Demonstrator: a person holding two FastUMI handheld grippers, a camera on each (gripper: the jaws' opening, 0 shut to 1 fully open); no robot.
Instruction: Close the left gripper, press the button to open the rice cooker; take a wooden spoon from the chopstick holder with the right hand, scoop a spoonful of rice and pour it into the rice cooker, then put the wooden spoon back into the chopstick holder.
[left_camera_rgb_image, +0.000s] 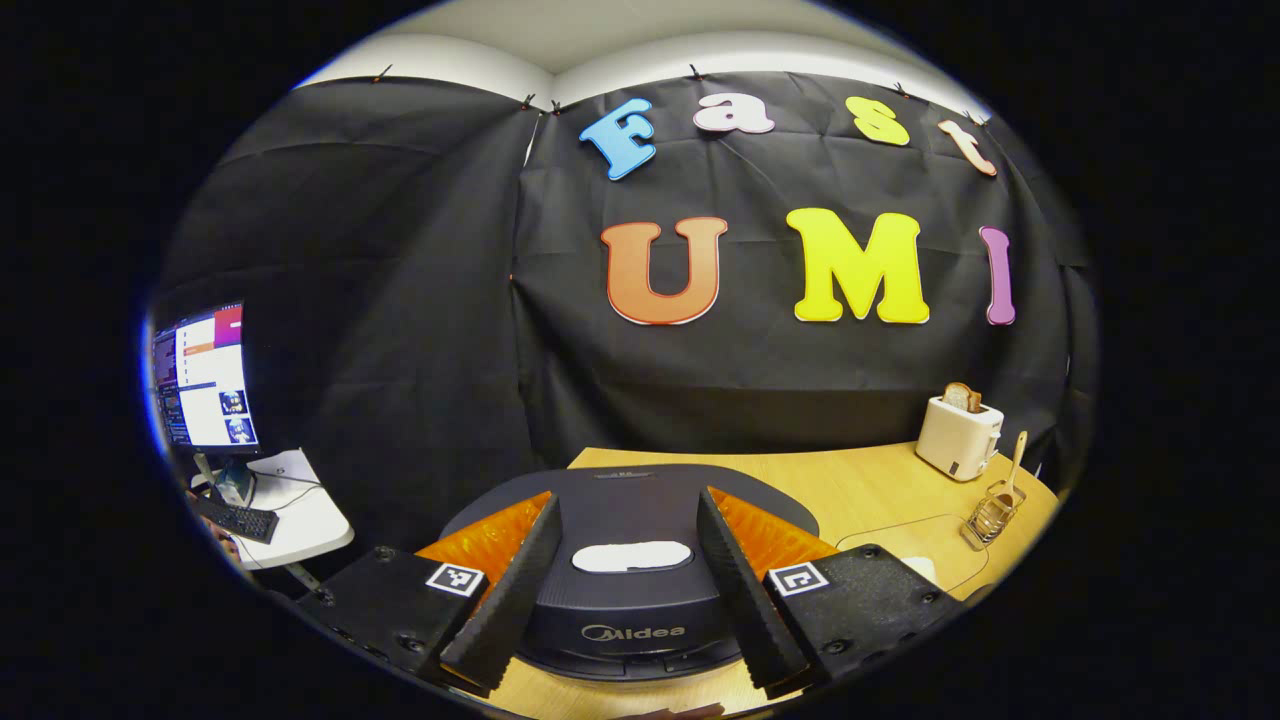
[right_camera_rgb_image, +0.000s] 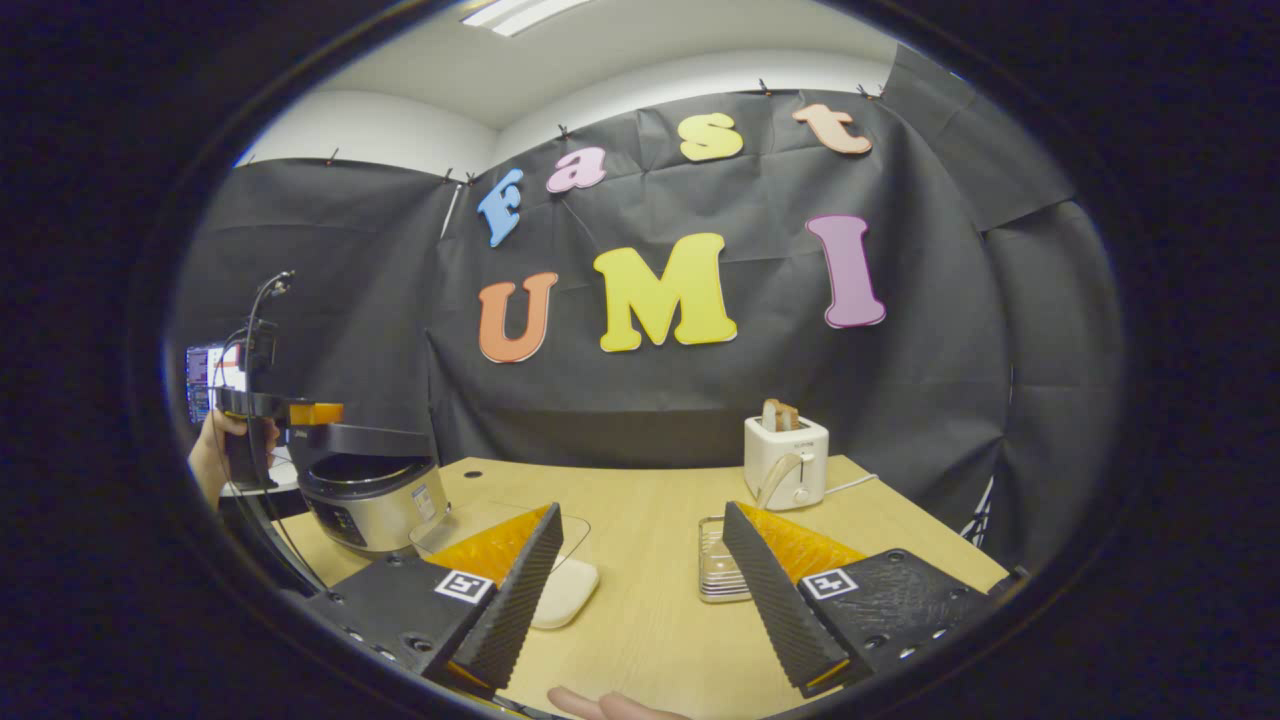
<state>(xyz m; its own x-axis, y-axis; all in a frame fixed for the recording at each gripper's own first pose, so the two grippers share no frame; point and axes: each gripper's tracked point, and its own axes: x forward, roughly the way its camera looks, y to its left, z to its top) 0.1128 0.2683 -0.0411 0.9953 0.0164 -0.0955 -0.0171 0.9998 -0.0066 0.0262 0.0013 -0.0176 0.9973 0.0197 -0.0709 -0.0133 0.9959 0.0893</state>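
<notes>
— While the left gripper hangs with its ribbed fingers spread, what sits between them?
— The dark, rounded plastic rice cooker, lid down, pale oval patch on top.
— And the right gripper?
— Parted too, gripping nothing, above the light wooden table.
— Beyond it?
— A wire chopstick holder, half hidden behind the right finger; the wooden spoon stands in it.

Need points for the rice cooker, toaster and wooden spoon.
rice cooker (left_camera_rgb_image: 630, 610), left gripper view, front of the dark lid between the fingers.
toaster (right_camera_rgb_image: 787, 462), right gripper view, front face of the white body.
wooden spoon (left_camera_rgb_image: 1017, 462), left gripper view, upright handle above the wire holder.
</notes>
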